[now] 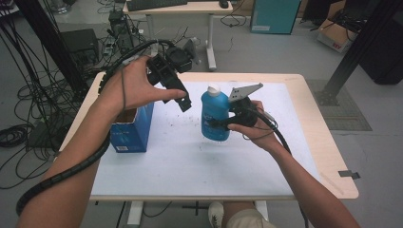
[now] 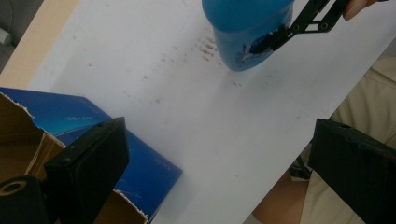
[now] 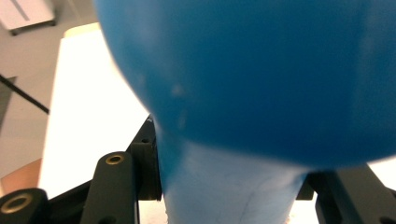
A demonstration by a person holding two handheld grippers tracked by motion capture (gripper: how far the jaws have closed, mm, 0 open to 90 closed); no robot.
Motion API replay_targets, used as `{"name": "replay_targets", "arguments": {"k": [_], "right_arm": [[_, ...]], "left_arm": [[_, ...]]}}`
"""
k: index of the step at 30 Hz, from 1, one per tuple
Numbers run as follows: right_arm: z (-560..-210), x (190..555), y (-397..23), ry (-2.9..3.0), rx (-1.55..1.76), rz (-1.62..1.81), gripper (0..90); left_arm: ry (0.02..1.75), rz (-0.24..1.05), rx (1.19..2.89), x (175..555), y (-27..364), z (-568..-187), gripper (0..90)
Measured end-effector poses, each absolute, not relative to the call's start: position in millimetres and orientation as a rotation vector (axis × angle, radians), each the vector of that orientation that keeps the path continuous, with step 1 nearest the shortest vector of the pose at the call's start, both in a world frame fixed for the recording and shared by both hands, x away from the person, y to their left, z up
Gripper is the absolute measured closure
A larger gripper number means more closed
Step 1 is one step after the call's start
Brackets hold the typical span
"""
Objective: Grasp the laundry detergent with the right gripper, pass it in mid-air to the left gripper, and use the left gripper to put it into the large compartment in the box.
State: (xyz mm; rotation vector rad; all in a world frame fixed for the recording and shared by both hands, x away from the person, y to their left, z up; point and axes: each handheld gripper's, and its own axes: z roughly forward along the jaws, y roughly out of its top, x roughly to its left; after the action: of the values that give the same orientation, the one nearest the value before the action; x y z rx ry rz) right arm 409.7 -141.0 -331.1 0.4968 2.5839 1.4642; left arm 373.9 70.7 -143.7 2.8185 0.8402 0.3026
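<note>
A blue bottle point(image 1: 214, 114) with a white cap hangs upright just above the white table top point(image 1: 190, 161), right of centre. My right gripper point(image 1: 217, 124) is shut on its lower body, and the bottle point(image 3: 261, 84) bulges close between the jaws in the right gripper view. The left gripper view shows the bottle's base point(image 2: 247, 42) with one of the right gripper's fingers point(image 2: 299, 25) against it. My left gripper point(image 1: 184, 102) is open and empty. It hangs in the air left of the bottle, above an open blue cardboard box point(image 1: 133, 128).
The box point(image 2: 140, 158) stands at the table's left edge with its torn top flaps open. Small dark specks dot the white top near the bottle. Behind the table are a desk point(image 1: 178, 9), cables point(image 1: 28, 95) on the floor at left, and a black post point(image 1: 354, 52) at right.
</note>
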Motion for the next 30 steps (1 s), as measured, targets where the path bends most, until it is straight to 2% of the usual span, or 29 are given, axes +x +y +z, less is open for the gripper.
{"name": "replay_targets", "arguments": {"k": [18, 30], "right_arm": [[-332.1, 396.2, -119.7, 2.694, 0.312, 1.568, 44.4], [-325.9, 389.5, -110.5, 2.705, 0.206, 1.601, 44.3]], "left_arm": [[0.605, 0.281, 2.926, 384.1, 51.7, -139.8, 5.1], [0.491, 0.194, 2.972, 381.7, 38.8, -146.6, 5.1]]}}
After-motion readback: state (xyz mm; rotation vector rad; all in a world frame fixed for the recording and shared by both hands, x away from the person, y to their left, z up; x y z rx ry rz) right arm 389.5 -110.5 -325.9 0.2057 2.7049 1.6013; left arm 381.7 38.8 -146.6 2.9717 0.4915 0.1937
